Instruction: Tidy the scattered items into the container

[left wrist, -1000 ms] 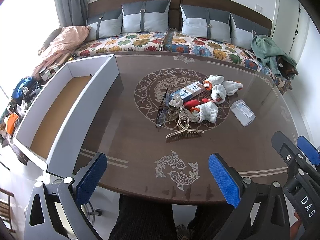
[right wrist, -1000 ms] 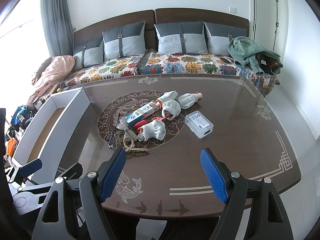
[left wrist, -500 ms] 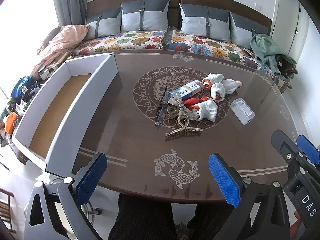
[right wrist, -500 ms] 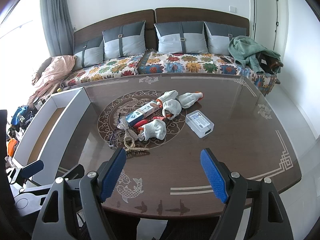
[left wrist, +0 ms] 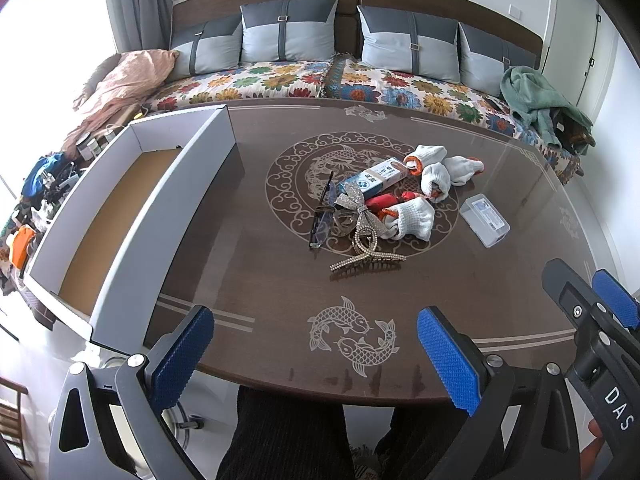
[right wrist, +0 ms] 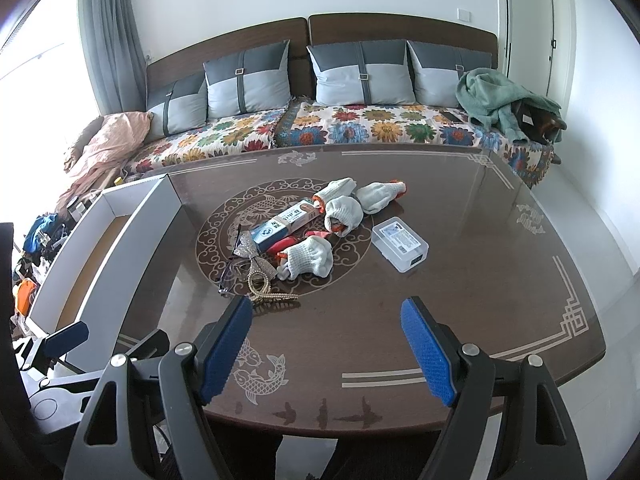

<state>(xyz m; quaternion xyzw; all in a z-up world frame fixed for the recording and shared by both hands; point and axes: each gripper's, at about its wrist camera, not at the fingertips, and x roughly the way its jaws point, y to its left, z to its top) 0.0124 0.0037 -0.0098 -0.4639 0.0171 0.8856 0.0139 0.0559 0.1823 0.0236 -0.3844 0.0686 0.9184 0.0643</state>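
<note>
A pile of items lies mid-table: white work gloves (left wrist: 412,218) (right wrist: 310,256), a blue-and-white toothpaste box (left wrist: 374,178) (right wrist: 286,224), a beaded hair clip (left wrist: 366,256) (right wrist: 264,288), glasses (left wrist: 322,216) and a red packet (left wrist: 386,200). A clear plastic case (left wrist: 484,220) (right wrist: 400,244) rests to their right. The long white box (left wrist: 120,216) (right wrist: 104,256) with a brown floor stands at the table's left edge. My left gripper (left wrist: 316,356) and right gripper (right wrist: 326,344) hover open over the near edge, nothing between their fingers.
The dark wooden table (left wrist: 280,292) has fish inlays. Behind it is a sofa (right wrist: 340,124) with grey cushions, a pink cloth at its left and a green blanket (right wrist: 496,96) at its right. Clutter lies on the floor at the left. A person's dark-clothed legs (left wrist: 288,432) show below.
Both grippers have drifted slightly forward toward the table; the pile sits a little lower in the views. Nothing was grasped or moved.
</note>
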